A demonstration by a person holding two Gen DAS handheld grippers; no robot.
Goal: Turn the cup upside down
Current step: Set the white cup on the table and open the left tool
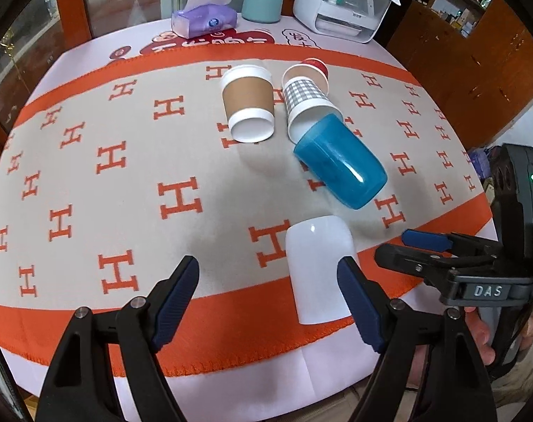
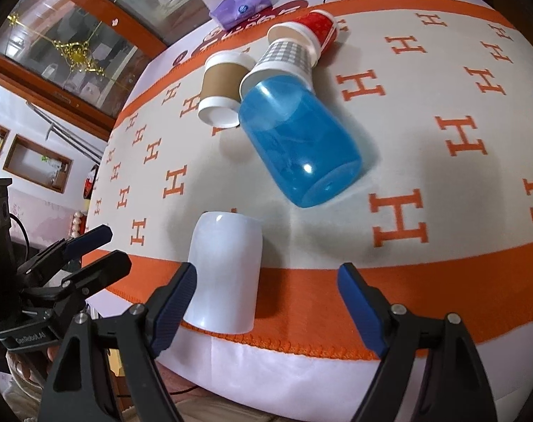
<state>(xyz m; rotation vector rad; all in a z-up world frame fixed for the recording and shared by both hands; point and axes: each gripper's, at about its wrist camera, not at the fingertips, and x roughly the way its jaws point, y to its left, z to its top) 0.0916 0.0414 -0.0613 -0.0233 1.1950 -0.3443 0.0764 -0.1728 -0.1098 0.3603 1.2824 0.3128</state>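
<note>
Both grippers are the same build: black plastic scissor-style arms with triangular cutouts, silver round-head pins at the joints, and ribbed dark blue pads on the fingers. Left gripper (image 1: 268,288) has "GenRobot.AI" printed on its black base in the right wrist view. Right gripper (image 2: 268,293) has a "DAS" label, with a green LED above that label and bare fingers below it.
</note>
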